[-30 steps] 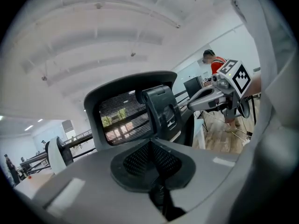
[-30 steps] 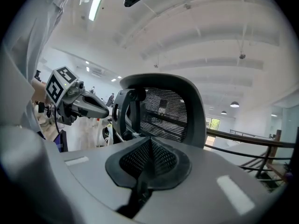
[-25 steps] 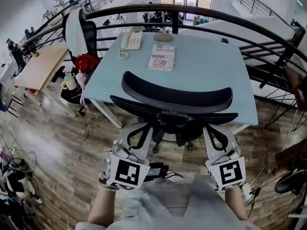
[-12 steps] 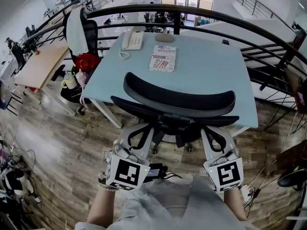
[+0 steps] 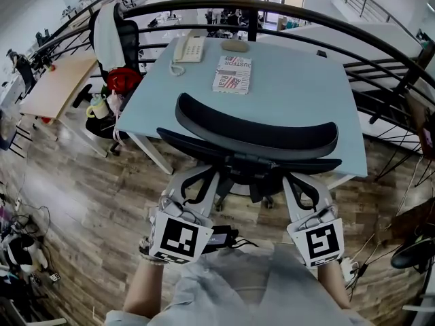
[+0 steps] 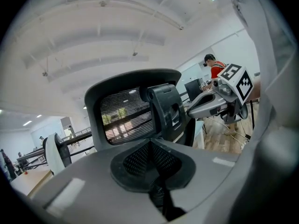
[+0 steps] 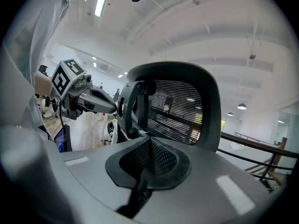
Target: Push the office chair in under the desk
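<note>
— Where is the office chair found?
— The office chair [image 5: 255,133] is seen from behind at the near edge of the desk [image 5: 299,94]. In the head view its curved headrest and back overlap that edge. The seat is hidden beneath the back, so how far it reaches under the surface cannot be told.
— How are the jaws held?
— On the left gripper [image 6: 150,143] the jaws are pressed together, pad against pad, with nothing between them. The same is seen on the right gripper [image 7: 150,141]. Both are pointed at the mesh back of the chair from just behind it, one at each side of its central spine. Contact with the chair cannot be made out.
— What is carried on the surface?
— A telephone [image 5: 187,48] and a printed booklet [image 5: 232,74] are laid toward the far side, well apart from the chair. A dark railing [image 5: 380,43] is curved round behind the desk, and a wooden floor [image 5: 81,189] is seen below.
</note>
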A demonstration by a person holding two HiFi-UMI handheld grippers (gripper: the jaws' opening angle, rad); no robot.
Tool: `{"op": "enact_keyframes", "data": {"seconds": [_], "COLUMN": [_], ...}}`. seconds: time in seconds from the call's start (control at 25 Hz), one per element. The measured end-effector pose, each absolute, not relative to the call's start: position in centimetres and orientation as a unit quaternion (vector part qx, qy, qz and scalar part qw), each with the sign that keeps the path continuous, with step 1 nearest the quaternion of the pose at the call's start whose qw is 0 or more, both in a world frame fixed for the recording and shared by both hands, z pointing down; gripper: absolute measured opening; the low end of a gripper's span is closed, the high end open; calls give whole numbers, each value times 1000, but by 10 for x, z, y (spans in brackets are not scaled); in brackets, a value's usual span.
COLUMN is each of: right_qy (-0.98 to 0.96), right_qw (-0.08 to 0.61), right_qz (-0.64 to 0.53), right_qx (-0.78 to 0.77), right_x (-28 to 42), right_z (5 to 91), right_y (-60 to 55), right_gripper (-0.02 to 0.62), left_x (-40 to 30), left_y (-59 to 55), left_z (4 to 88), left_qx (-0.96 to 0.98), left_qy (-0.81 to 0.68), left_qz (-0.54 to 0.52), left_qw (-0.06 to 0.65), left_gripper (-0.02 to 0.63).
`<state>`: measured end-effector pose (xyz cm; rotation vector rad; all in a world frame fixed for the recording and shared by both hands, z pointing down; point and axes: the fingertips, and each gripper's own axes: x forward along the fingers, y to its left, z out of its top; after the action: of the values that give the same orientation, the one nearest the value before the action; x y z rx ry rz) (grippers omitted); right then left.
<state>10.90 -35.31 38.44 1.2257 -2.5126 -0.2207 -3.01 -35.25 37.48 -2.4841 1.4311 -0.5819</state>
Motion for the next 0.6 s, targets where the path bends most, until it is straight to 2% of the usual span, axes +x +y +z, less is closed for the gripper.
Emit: {"op": "enact_keyframes", "data": {"seconds": [0.6], "right_qy": [-882], "right_qw": [177], "right_qz": [-81], "right_qx": [430], "right_x": [107], "right_z": [388], "right_y": [-360], "right_gripper": [8], "left_x": [-31], "left_y": [-360], "left_z": [374], "left_qx": [-848], "left_qy": [490], "left_qz": [-178], "left_qw": [90], "left_gripper": [4]}}
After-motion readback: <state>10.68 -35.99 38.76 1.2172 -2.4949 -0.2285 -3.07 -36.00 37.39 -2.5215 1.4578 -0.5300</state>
